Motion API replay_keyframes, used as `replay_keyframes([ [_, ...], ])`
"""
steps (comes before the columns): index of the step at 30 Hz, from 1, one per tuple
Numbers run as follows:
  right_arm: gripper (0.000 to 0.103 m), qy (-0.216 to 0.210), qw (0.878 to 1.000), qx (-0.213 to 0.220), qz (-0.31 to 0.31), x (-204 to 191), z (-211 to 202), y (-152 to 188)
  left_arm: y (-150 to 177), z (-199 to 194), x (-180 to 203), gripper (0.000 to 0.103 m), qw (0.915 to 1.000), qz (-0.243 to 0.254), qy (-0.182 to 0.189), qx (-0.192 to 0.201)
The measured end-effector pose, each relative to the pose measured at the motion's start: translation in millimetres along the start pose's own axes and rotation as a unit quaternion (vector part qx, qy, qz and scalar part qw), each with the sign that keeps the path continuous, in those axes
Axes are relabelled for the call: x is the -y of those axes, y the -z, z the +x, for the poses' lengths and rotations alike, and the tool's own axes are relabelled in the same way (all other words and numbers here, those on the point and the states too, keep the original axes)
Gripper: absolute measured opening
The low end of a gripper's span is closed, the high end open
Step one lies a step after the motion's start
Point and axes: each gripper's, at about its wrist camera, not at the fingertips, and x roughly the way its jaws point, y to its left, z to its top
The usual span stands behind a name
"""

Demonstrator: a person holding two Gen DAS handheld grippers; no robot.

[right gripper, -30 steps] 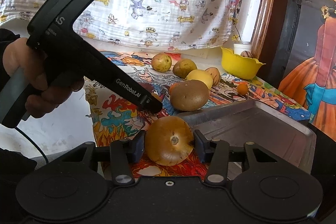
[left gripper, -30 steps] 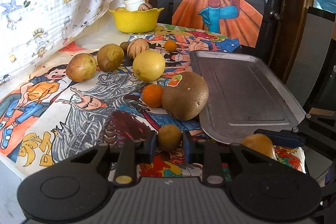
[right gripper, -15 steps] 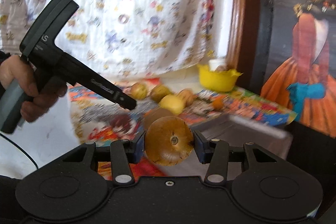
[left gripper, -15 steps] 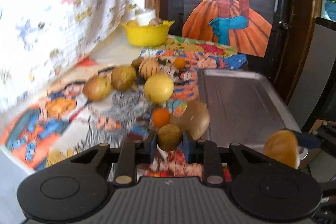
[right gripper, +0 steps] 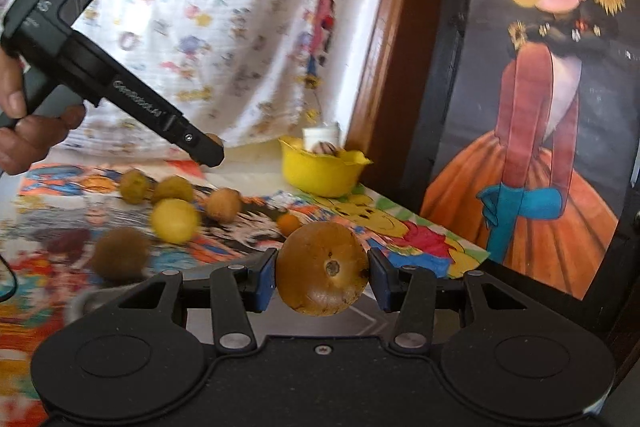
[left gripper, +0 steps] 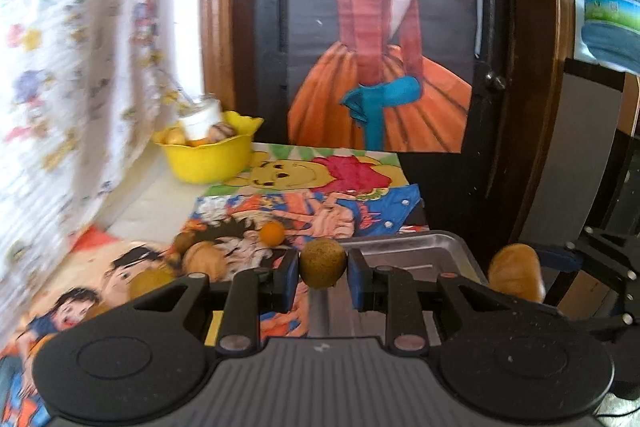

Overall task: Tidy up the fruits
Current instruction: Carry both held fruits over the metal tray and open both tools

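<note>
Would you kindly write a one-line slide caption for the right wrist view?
Right hand-held gripper clamps a round golden-brown fruit above the grey metal tray, yellow plastic bowl beyond.

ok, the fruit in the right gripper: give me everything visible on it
The round brown fruit is golden-brown and smooth, slightly glossy near its underside, with a few darker specks and a small dark, dimple-like scar facing the camera. It sits clamped in the right gripper, one blue pad pressing each side and nothing else touching it. It is held off the surface, above the near part of the metal tray.
</note>
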Motion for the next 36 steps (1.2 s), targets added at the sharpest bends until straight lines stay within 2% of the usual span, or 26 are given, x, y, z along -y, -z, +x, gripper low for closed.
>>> replay_keyframes([
  [9, 0.049, 0.01, 0.999, -0.049, -0.001, 42, 84, 22, -4, 107, -5, 0.028, 0.9968, -0.026, 0.047, -0.058],
  [15, 0.049, 0.01, 0.998, -0.067, 0.002, 49, 112, 29, 3, 153, -12, 0.028, 0.9936, -0.038, 0.056, -0.09],
  [24, 0.05, 0.011, 0.996, -0.088, 0.001, 47, 130, 34, 5, 182, -6, 0.028, 0.9908, -0.027, 0.053, -0.121],
  [31, 0.051, 0.015, 0.996, -0.086, 0.004, 46, 129, 36, 9, 193, -5, 0.029, 0.9878, -0.027, 0.05, -0.145],
  [36, 0.062, 0.02, 0.997, -0.08, 0.005, 44, 123, 37, 7, 190, -5, 0.032, 0.9877, -0.03, 0.043, -0.147],
])
